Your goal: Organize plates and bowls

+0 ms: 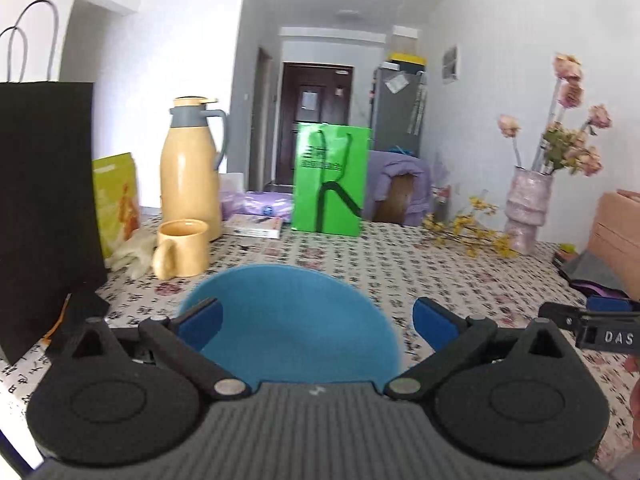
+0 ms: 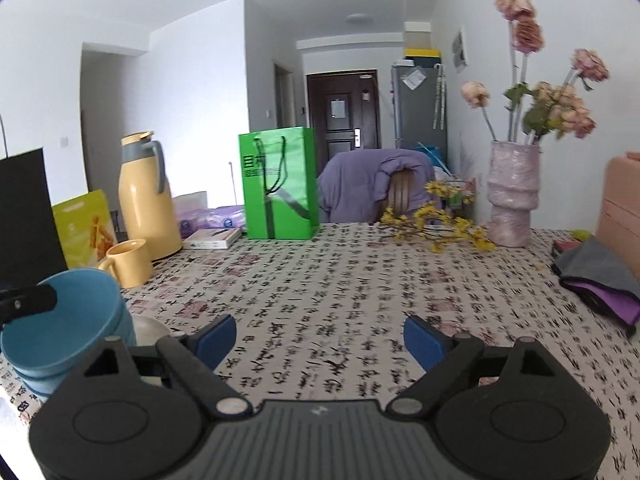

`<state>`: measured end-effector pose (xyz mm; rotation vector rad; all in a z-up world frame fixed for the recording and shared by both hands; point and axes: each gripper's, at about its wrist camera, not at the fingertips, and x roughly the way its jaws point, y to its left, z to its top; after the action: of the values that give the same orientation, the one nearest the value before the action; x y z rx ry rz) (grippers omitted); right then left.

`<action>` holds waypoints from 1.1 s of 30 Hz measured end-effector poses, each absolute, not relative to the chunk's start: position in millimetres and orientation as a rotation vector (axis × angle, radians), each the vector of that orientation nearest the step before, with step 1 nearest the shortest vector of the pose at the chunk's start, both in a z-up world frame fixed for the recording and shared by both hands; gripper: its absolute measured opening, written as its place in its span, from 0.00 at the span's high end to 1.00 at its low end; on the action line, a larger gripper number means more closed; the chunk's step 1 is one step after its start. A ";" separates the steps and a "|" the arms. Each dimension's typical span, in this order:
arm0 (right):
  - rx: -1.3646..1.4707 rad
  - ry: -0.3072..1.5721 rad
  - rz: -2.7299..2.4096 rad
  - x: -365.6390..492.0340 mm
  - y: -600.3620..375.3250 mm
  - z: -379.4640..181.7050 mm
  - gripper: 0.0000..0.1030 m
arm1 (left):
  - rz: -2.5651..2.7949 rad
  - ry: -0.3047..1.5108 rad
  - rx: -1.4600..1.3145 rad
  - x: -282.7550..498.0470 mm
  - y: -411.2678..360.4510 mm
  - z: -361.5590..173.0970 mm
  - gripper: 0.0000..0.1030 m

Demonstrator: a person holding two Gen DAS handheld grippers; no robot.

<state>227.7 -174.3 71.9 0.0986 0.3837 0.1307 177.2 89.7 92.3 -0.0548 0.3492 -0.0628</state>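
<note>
While both tongs stand wide open and hold nothing, the blue bowls rest on the surface (image 2: pixel 360 264), which is covered with a cloth printed with black characters. In the left wrist view the left tongs (image 1: pixel 316 322) fill the bottom of the frame, and the top blue bowl (image 1: pixel 288 320) lies between its blue pads (image 1: pixel 202 322), but the pads do not press on it. In the right wrist view the right tongs (image 2: pixel 318 340) are low in the centre, with only the printed cloth between the pads. The stack of blue bowls (image 2: pixel 60 328) sits at the lower left of this frame, with a pale round dish (image 2: pixel 146 330) just beside it. A yellow mug (image 2: pixel 128 262) and a yellow thermos (image 2: pixel 146 196) stand behind the stack, a green bag (image 2: pixel 278 184) is in the upper centre, and a pink vase with flowers (image 2: pixel 512 196) is at the right
</note>
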 end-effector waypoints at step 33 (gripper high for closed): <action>0.145 0.241 0.118 53.3 -160.9 17.6 0.12 | -0.011 0.305 -0.032 22.2 86.9 29.4 0.00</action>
<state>53.3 -160.9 17.6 0.1450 0.2409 0.1184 22.2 86.9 29.4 -0.0325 0.3049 -0.0109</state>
